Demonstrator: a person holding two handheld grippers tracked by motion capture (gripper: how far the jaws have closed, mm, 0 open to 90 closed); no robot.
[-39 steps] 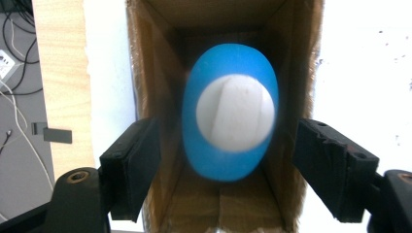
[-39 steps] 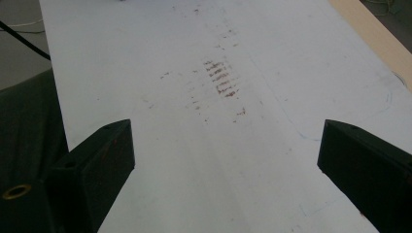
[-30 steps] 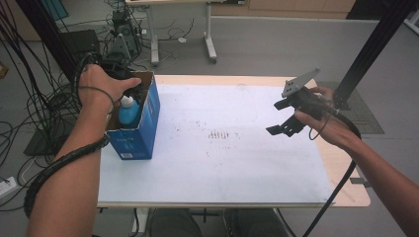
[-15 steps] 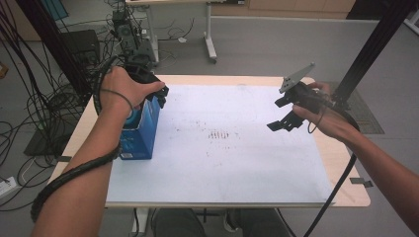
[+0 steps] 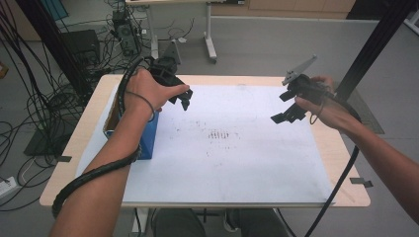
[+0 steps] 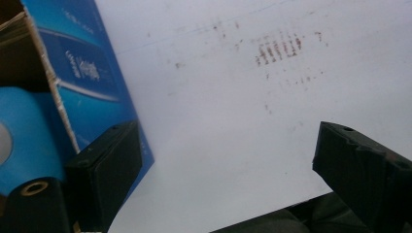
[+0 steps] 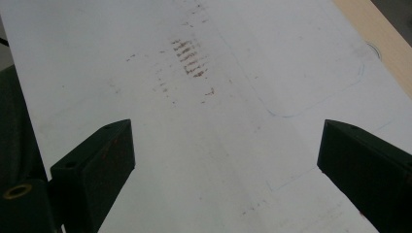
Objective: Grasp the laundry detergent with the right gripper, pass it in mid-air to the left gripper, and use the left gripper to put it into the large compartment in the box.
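Table (image 5: 346, 195): a light wooden top carried a wide white sheet (image 5: 247, 163), smudged with dark marks near its middle; a sharp bump to the table could have slid the sheet and whatever stood on it.

Blue box (image 5: 148, 140): it stood upright at the left edge of the sheet, partly hidden under the left forearm in the high view. In the left gripper view its printed blue wall (image 6: 92, 82) lay just left of the jaws, top open, with a blue object (image 6: 22, 131) inside. A tall box this close to the table's left side could have tipped or been pushed off if the forearm brushed it.

Left gripper (image 5: 179, 97): it hung over the sheet just right of the box, its jaws having just been opening, standing apart with nothing between them. The likely slip was its near jaw catching the box rim, since that jaw sat just beside the wall.

Right gripper (image 5: 286, 106): held above the right part of the sheet, well apart from the box, jaws spread wide and empty. Little risk, I judged, beyond its trailing cable (image 5: 341, 182) dragging on the sheet's right edge.

Blue object in the box: what it was could not be told; loose inside, it could have toppled with the box.
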